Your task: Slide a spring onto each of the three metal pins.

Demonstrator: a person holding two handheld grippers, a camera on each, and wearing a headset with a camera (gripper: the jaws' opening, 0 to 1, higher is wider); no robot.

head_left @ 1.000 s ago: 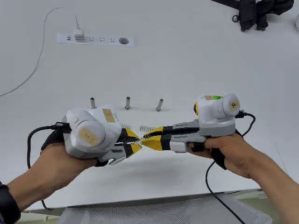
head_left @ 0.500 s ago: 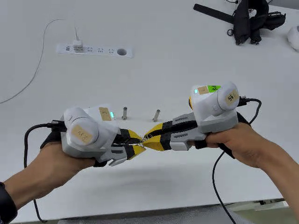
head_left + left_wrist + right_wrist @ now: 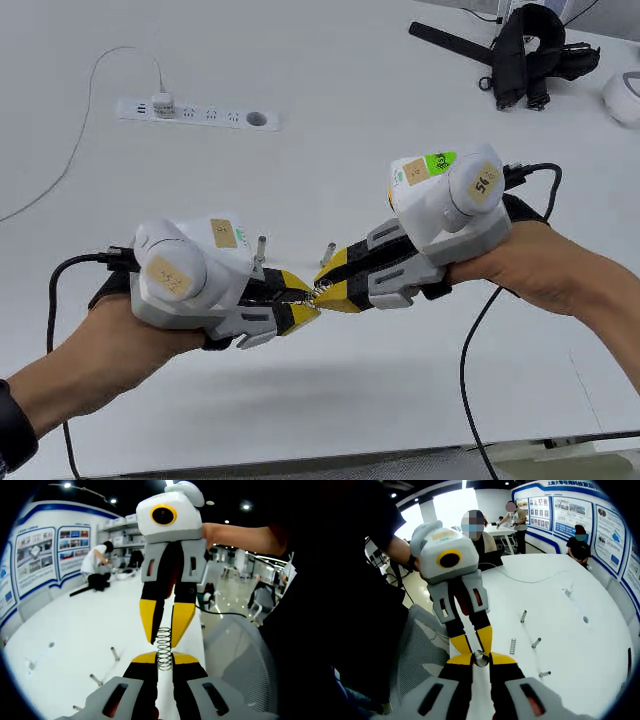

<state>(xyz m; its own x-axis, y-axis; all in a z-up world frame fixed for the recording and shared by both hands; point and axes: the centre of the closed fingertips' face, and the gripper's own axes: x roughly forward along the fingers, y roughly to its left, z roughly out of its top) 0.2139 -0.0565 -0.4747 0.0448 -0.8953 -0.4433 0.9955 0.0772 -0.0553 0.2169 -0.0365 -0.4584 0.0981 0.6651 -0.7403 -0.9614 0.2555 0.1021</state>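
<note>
Right gripper view: spare spring point(image 3: 512, 646); left tongs point(image 3: 474, 645), right tongs point(image 3: 480, 661) clenched on held spring point(image 3: 480, 657).

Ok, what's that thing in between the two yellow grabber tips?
A small coil spring spans the gap. The left gripper pinches one end and the right gripper the other. The left gripper view shows it most clearly.

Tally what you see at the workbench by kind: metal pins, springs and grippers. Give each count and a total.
Metal pins: 3
Springs: 2, the held spring and the loose spring
Grippers: 2, the left gripper and the right gripper
Total: 7
</note>
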